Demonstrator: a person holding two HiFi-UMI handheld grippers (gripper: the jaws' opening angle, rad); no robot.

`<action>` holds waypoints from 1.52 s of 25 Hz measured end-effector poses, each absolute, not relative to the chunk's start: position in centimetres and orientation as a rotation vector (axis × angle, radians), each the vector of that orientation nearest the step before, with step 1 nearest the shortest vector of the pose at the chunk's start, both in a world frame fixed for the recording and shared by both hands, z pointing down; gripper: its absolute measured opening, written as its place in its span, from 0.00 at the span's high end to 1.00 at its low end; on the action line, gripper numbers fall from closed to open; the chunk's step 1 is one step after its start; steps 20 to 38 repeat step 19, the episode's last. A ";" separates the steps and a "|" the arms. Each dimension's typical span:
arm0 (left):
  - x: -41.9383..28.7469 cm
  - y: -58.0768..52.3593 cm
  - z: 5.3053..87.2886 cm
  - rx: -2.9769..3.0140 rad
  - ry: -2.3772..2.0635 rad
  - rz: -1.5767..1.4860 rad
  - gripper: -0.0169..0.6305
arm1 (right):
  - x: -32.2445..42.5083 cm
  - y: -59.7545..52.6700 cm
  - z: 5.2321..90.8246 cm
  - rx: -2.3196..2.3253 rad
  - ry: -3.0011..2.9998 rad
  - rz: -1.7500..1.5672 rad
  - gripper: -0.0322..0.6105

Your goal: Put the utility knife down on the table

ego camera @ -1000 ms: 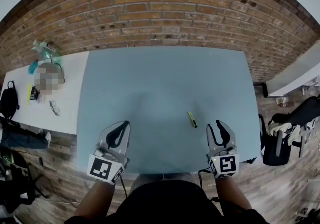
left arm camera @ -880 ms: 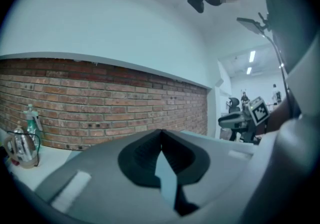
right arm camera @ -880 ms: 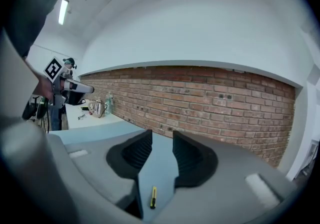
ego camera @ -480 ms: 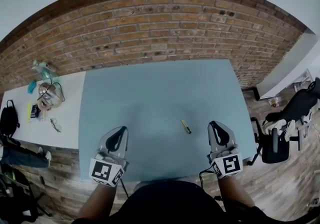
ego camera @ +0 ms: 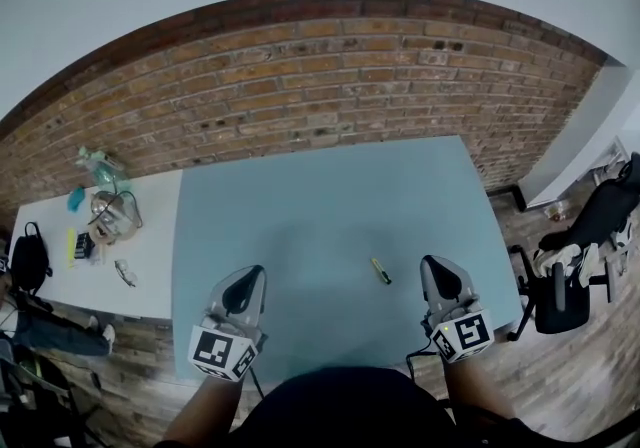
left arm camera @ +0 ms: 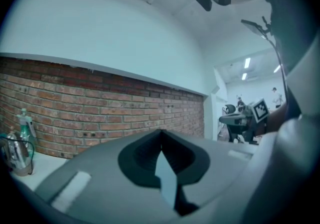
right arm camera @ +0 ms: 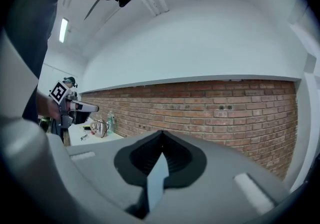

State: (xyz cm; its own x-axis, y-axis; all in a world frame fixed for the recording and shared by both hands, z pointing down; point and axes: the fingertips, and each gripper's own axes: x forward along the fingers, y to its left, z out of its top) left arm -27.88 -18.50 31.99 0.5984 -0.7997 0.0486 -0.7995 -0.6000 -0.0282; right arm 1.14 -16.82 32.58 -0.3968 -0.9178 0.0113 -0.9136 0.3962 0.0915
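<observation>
Backpack (ego camera: 30, 258): black, on the floor at the far left, beside the white side table (ego camera: 150, 266).
Side table clutter: a spray bottle (ego camera: 100, 168) near the wall, a shiny vessel (ego camera: 112, 216) with a wire handle in front of it, a pair of glasses (ego camera: 126, 273) nearer the front edge; other small items too small to tell.
Brick wall (ego camera: 320, 86): behind both tables, spanning the whole width, with pale plain wall above.
Table (ego camera: 330, 196): blue-grey top, pushed against the brick, bare except for the knife.
Left gripper (ego camera: 255, 274): held in the person's left hand over the near left part of the table, marker cube (ego camera: 222, 351) toward the body. Jaws together, tips meeting, nothing between them.
Utility knife (ego camera: 381, 270): flat on the table top, yellow and dark, lying at a slant. Between the two grippers and much nearer the right one, just left of its tip but apart from it, touched by neither.
Right gripper (ego camera: 431, 262): over the near right part of the table, in the person's right hand, its own marker cube (ego camera: 462, 334) toward the body. Jaws just drawn closed, tips meeting, empty.
Office chair (ego camera: 565, 271): black, on the wooden floor past the table's right edge.
</observation>
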 end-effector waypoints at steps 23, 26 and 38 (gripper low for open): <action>-35.0 -19.2 31.3 -2.671 1.625 -0.097 0.99 | -3.0 -21.3 34.5 1.600 -2.603 -0.051 0.95; -35.0 -19.2 31.3 -2.671 1.625 -0.097 0.99 | -3.0 -21.3 34.5 1.600 -2.603 -0.051 0.95; -35.0 -19.2 31.3 -2.671 1.625 -0.097 0.99 | -3.0 -21.3 34.5 1.600 -2.603 -0.051 0.95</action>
